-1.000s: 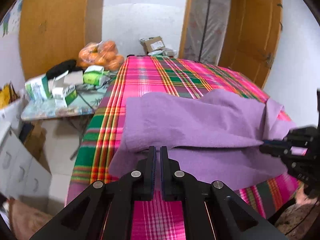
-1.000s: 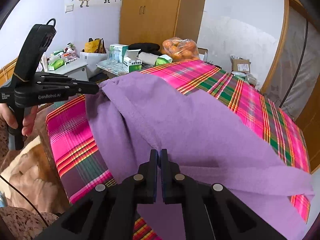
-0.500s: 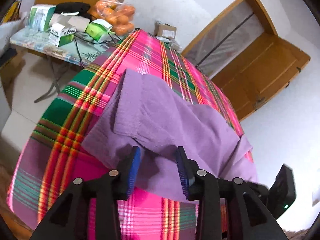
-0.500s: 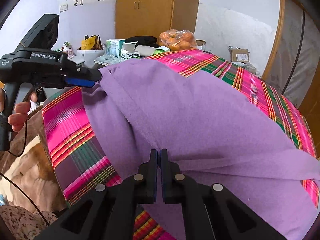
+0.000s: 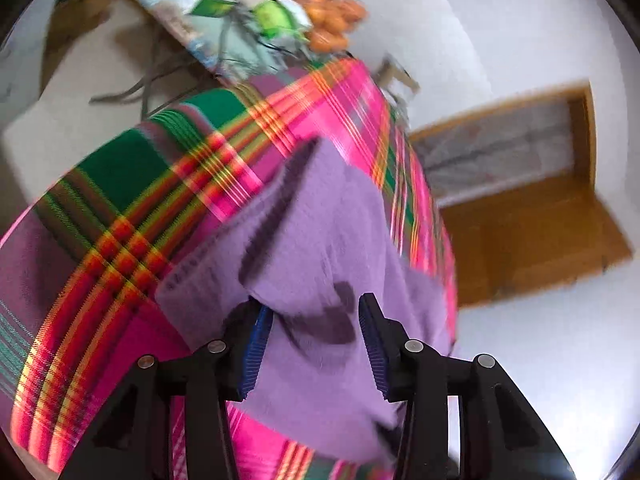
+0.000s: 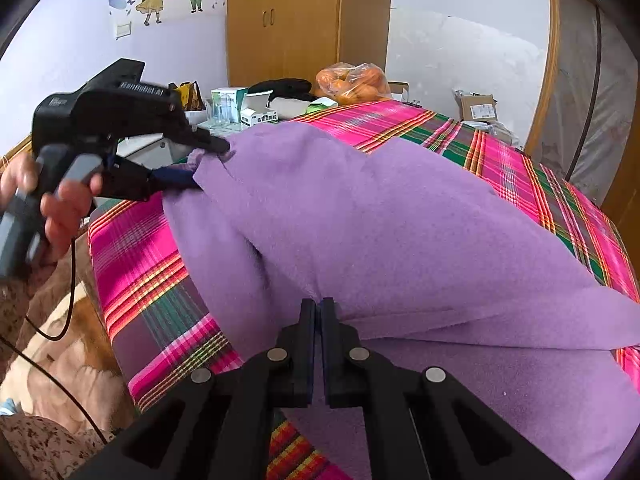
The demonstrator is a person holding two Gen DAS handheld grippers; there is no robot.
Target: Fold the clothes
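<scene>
**Fold in progress: right claw pinned, left claw loose**

The purple cloth [image 6: 380, 216] lies across the plaid bedspread [image 6: 140, 264], long axis running left to right, upper layer doubled over the lower. My right claw [image 6: 316, 308] is clamped tight on the near edge of that fold. My left claw [image 5: 316, 320] has its jaws spread wide, cloth bunched between them but not pinched; the blue pads [image 5: 256, 348] are clear. The left corner sits directly ahead of it, nearest that hand [image 6: 56, 208].
</scene>
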